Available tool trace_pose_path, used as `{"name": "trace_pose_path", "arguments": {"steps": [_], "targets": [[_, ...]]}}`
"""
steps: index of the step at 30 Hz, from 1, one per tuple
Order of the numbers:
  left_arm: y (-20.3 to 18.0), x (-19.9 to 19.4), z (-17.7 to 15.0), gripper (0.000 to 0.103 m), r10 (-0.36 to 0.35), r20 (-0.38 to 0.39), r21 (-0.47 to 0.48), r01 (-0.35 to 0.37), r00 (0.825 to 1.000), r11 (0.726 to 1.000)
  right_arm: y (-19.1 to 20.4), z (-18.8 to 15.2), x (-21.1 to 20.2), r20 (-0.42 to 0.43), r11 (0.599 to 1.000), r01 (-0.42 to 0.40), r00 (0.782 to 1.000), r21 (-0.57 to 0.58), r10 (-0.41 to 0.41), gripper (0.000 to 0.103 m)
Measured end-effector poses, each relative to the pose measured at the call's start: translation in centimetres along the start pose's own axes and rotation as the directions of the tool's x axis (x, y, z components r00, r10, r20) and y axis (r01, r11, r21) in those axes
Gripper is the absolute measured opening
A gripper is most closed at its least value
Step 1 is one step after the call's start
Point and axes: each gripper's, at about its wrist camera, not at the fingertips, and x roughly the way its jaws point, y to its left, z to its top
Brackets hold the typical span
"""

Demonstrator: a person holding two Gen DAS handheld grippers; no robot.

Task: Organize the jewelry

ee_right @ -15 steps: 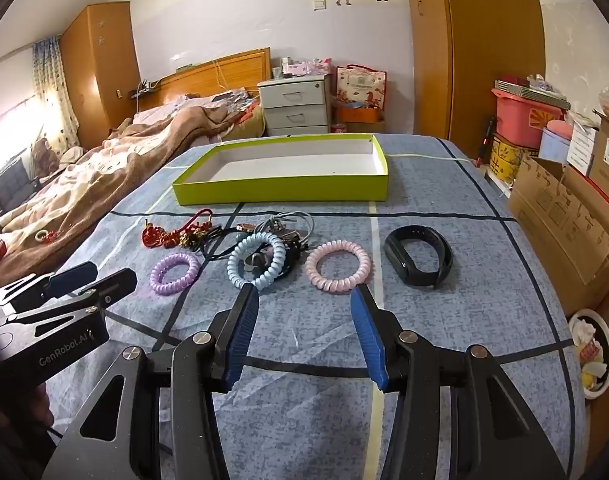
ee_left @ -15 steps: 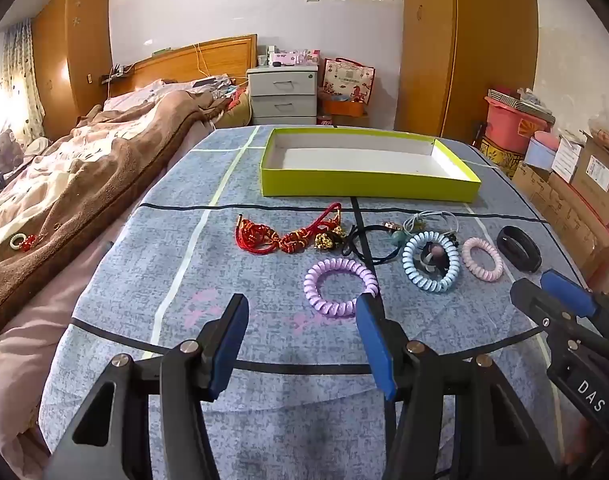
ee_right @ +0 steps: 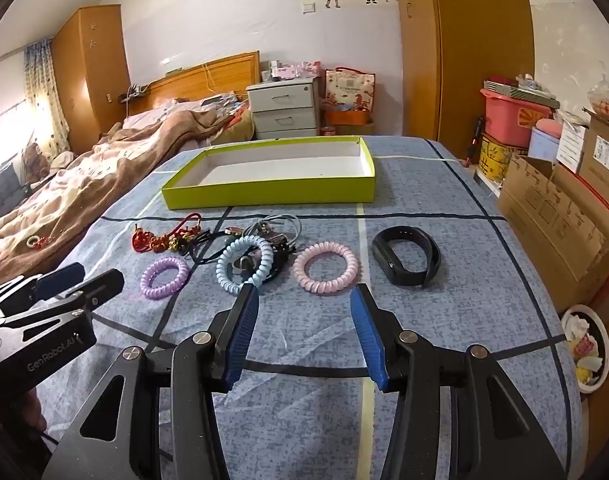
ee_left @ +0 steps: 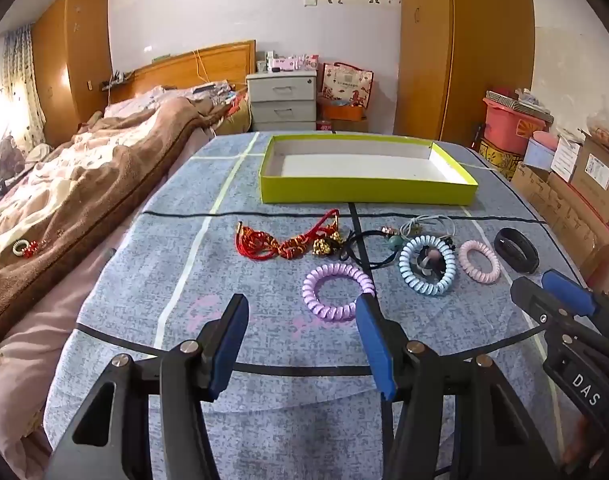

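Nothing moved: pink coil (ee_right: 325, 267) just beyond right gripper (ee_right: 304, 302) (spread, empty).

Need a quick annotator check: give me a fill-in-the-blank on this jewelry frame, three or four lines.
1. The lime-green tray holds ____ items.
2. The coil band nearest the black wristband is coloured ____.
3. The left gripper and right gripper both have their jaws ____.
4. The red cord bracelet lies at the ____ end of the row.

Missing words: no; pink; open; left
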Motion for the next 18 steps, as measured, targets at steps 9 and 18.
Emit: {"name": "trace_pose_path", "arguments": {"steps": [9, 18], "targets": [[0.33, -0.35, 0.0, 0.058, -0.006, -0.003, -0.011, 0.006, 1.0, 1.0, 0.29, -0.12, -0.2, 0.011, 1.0, 0.002, 1.0, -0.002, -0.002, 0.049], [0.45, -0.48, 0.14, 0.058, -0.003, -0.006, -0.017, 0.003, 1.0, 1.0, 0.2, -0.16, -0.15, 0.009, 1.0, -0.001, 1.0, 0.002, 0.001, 0.049]]}}
